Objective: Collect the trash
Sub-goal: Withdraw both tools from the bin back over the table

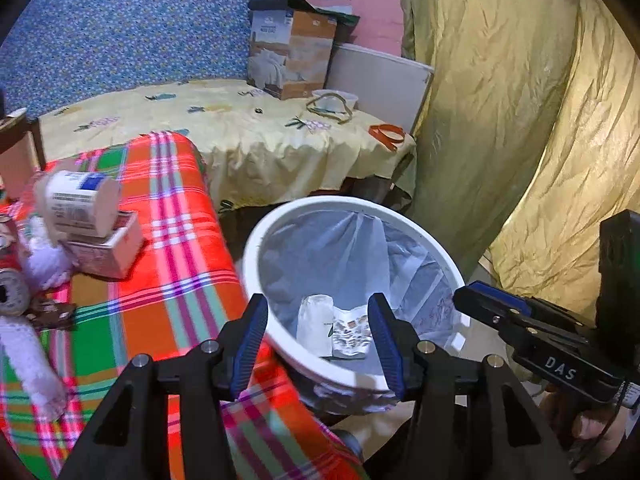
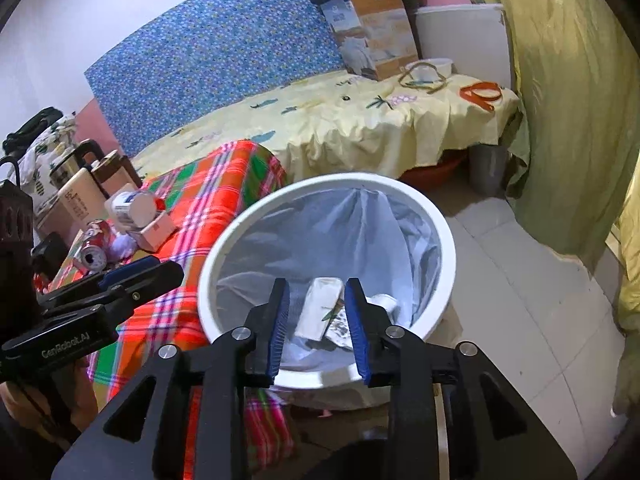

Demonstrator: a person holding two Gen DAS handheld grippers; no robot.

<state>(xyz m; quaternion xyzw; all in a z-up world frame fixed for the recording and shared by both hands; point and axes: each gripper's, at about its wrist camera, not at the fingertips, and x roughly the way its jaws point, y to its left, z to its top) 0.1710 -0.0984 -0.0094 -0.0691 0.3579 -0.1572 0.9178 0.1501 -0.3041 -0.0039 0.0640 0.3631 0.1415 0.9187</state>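
A white bin [image 1: 256,240] with a pale liner stands on the floor beside the plaid-covered table [image 1: 176,280]; it also shows in the right wrist view [image 2: 444,240]. In it lie a white wrapper [image 1: 316,320] and a printed packet [image 1: 352,332]. My left gripper [image 1: 318,336] is open and empty over the bin's near rim. My right gripper [image 2: 318,320] is open and empty above the bin. On the table lie a white tub [image 1: 80,204], a small box [image 1: 108,248], white tissue [image 1: 44,264] and a red can [image 2: 94,246].
A bed with a yellow sheet [image 1: 240,128] stands behind, with a cardboard box [image 1: 292,52], a cord [image 1: 328,108] and an orange strap [image 1: 388,134] on it. A green-gold curtain [image 1: 500,100] hangs at the right. Kettles [image 2: 80,176] stand at the far left.
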